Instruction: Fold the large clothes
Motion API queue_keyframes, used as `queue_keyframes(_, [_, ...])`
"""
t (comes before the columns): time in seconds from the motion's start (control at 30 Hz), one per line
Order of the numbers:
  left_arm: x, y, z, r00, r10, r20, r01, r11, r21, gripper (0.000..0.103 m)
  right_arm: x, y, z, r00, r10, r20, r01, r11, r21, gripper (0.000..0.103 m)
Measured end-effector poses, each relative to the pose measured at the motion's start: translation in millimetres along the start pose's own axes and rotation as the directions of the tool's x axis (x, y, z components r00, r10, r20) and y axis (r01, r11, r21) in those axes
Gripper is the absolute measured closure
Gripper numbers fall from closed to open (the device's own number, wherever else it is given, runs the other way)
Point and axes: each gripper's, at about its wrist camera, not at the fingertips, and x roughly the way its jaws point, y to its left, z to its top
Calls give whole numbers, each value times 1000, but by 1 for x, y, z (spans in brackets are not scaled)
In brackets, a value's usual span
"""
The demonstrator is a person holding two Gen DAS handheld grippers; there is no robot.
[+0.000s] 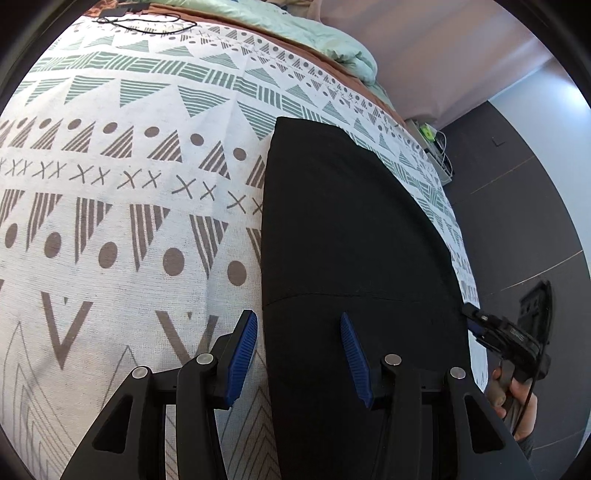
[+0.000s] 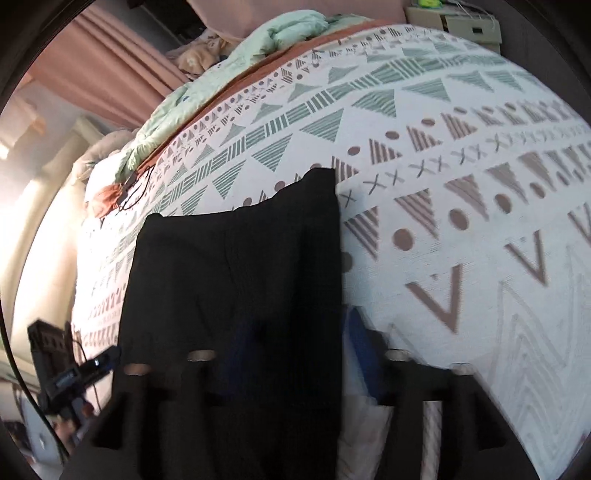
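Note:
A black garment [image 1: 354, 229] lies folded in a long strip on the patterned bedspread [image 1: 129, 166]. My left gripper [image 1: 298, 354] is open above the garment's near left edge, with one blue finger [image 1: 242, 354] over the bedspread and the other over the black cloth. In the right wrist view the garment [image 2: 240, 266] fills the lower middle. My right gripper [image 2: 295, 354] is blurred by motion; its fingers look spread, with the left one dim against the black cloth. The right gripper also shows at the left wrist view's right edge [image 1: 495, 332].
A mint-green quilt [image 1: 295, 29] is bunched along the far side of the bed. A black cable [image 1: 147, 24] lies on the bedspread at the far corner. Dark floor [image 1: 517, 206] lies beside the bed. A small shelf with clutter [image 1: 436, 147] stands by the wall.

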Motion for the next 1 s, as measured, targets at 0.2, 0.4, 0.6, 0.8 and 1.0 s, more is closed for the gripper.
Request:
queue_keyframes(0.2, [5, -3, 0, 1000, -5, -4, 5, 1000, -12, 54, 28, -28, -8, 975, 179, -134, -168, 982, 87, 35])
queue_keyframes(0.4, [6, -4, 1, 1000, 10, -2, -10, 1000, -3, 54, 58, -30, 3, 926, 335, -174, -311, 938, 150, 34])
queue_keyframes(0.6, [13, -2, 8, 1000, 28, -3, -28, 999, -25, 54, 90, -9, 22, 886, 399, -236, -381, 917, 119, 35])
queue_keyframes(0.8, [18, -1, 16, 999, 37, -2, -37, 999, -36, 54, 108, 6, 29, 855, 425, -296, -412, 905, 108, 52])
queue_keyframes(1.0, [31, 2, 30, 999, 43, -22, -45, 995, -85, 54, 93, 22, 27, 898, 347, -271, -354, 935, 22, 78])
